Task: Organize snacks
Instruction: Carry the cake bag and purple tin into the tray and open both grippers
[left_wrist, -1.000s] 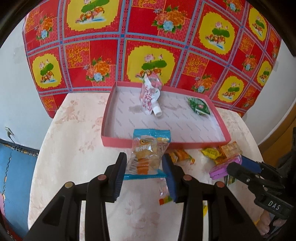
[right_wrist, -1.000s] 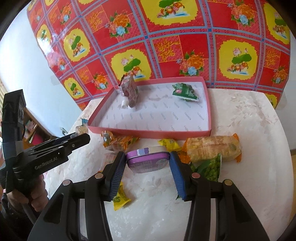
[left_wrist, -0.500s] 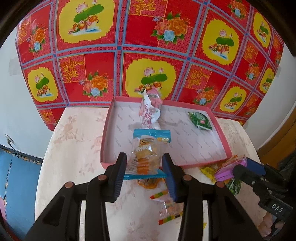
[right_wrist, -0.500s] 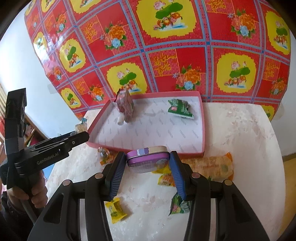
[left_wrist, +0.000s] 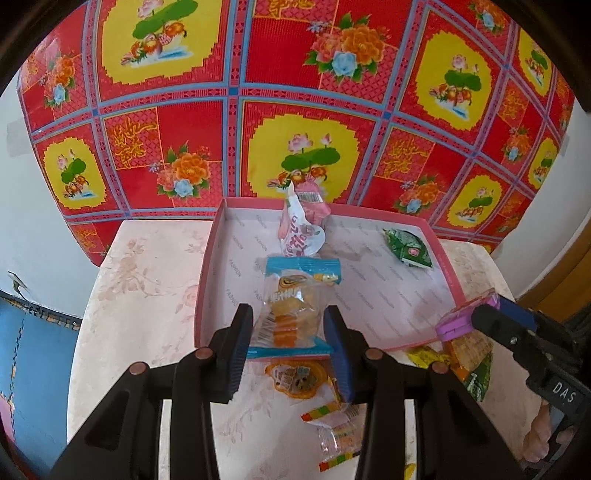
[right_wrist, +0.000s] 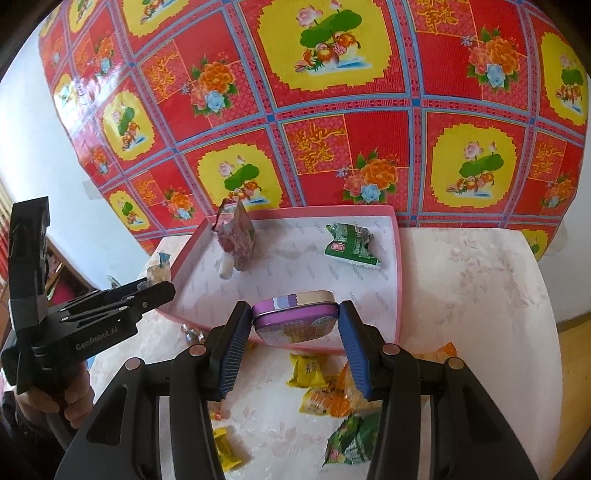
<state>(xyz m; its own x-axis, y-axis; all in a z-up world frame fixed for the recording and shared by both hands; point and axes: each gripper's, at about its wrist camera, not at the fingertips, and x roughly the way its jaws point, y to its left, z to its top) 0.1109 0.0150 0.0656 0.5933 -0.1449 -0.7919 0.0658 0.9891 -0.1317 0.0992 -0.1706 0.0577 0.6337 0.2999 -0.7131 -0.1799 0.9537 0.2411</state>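
My left gripper (left_wrist: 290, 328) is shut on a clear snack packet with blue ends (left_wrist: 295, 299), held above the near edge of the pink tray (left_wrist: 208, 266). My right gripper (right_wrist: 293, 325) is shut on a purple tin (right_wrist: 295, 319), held over the tray's near rim (right_wrist: 398, 280). In the tray stand a pink pouch (left_wrist: 301, 229) at the back and a green packet (left_wrist: 408, 247) at the right; both also show in the right wrist view, the pouch (right_wrist: 238, 236) and the green packet (right_wrist: 351, 243).
Loose snacks lie on the marbled table in front of the tray: an orange packet (left_wrist: 295, 374), striped candies (left_wrist: 336, 432), yellow packets (right_wrist: 306, 369), a green packet (right_wrist: 352, 439). A red floral cloth (left_wrist: 295, 110) hangs behind. The table edge drops off on both sides.
Both grippers have risen and moved forward toward the tray, each carrying its item. The packet and the tin now hang over the tray's near edge.
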